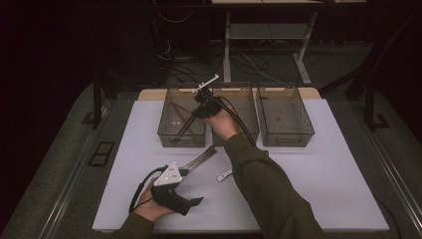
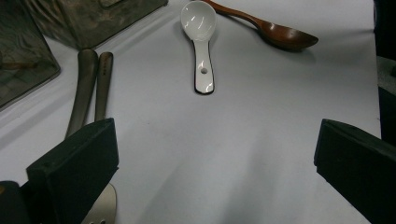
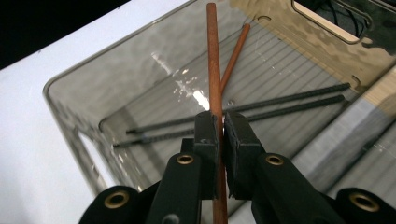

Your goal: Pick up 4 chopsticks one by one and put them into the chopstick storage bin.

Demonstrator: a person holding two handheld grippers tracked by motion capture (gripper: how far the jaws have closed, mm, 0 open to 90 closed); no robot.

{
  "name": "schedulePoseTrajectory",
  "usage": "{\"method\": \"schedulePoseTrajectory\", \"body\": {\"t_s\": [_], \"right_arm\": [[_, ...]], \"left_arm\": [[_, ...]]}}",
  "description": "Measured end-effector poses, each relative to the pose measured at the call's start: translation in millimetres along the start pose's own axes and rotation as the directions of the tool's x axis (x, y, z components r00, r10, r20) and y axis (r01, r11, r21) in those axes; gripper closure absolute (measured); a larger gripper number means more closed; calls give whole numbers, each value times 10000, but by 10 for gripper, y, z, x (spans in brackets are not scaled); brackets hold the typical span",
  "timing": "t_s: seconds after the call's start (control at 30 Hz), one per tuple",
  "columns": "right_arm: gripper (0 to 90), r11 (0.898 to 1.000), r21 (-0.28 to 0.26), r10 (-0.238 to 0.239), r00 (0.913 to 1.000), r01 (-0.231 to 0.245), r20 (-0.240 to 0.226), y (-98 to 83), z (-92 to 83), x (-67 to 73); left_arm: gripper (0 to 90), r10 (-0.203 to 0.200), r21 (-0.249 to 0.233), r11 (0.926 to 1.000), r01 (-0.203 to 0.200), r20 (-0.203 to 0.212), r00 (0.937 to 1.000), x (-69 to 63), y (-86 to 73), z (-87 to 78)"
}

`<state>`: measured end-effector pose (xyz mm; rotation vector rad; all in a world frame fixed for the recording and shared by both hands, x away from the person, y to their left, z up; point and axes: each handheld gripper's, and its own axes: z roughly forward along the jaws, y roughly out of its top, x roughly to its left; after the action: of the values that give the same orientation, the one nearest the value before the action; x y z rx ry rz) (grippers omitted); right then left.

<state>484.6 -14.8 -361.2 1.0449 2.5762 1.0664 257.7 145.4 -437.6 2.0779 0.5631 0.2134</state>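
Observation:
My right gripper (image 3: 220, 123) is shut on a brown wooden chopstick (image 3: 213, 56) and holds it over the left clear bin (image 3: 70, 88). In that bin lie a second brown chopstick (image 3: 235, 56) and two black chopsticks (image 3: 280, 100). From above, the right gripper (image 1: 199, 108) hangs over the left bin (image 1: 169, 134). My left gripper (image 2: 215, 144) is open low over the white mat, with nothing between its jaws. Ahead of it lie a white ceramic spoon (image 2: 201, 42) and a brown wooden spoon (image 2: 280, 35). Beside its left jaw are two metal utensil handles (image 2: 88, 84).
Three clear bins stand in a row at the back of the white mat (image 1: 323, 174); the middle bin (image 1: 246, 114) and right bin (image 1: 284, 117) look bare inside. The metal utensils (image 1: 199, 158) and white spoon (image 1: 225, 175) lie mid-mat. The right forearm crosses the mat.

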Motion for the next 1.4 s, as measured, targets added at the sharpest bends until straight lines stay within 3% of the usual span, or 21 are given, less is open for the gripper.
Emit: {"method": "schedulePoseTrajectory", "body": {"t_s": [0.3, 0.47, 0.77, 1.07, 1.3, 1.4], "right_arm": [[828, 9983, 508, 264, 9981, -293, 558, 157, 236, 29], [707, 9998, 69, 177, 9985, -181, 521, 196, 225, 58], [543, 9999, -52, 153, 9992, -151, 373, 193, 128, 25], [457, 9998, -202, 76, 10000, -75, 49, 146, 21, 4], [370, 9981, -593, -194, 9994, 177, -288, 27, -173, -3], [331, 9969, -774, -179, 9996, 162, -219, -61, -289, -26]], "left_arm": [[0, 113, -13, 9999, -113, 91, 9999, -9, 12, 6], [0, 27, -114, 9999, -26, 82, 10000, -9, 9, 8], [0, 103, -62, 9999, -103, 67, 9999, -9, 12, 15], [0, 77, -63, 10000, -76, 78, 9999, -11, 10, 15], [0, 48, 18, 10000, -48, 47, 10000, -14, 5, 18], [0, 6, 29, 10000, -6, 25, 10000, -14, 4, 22]]}}
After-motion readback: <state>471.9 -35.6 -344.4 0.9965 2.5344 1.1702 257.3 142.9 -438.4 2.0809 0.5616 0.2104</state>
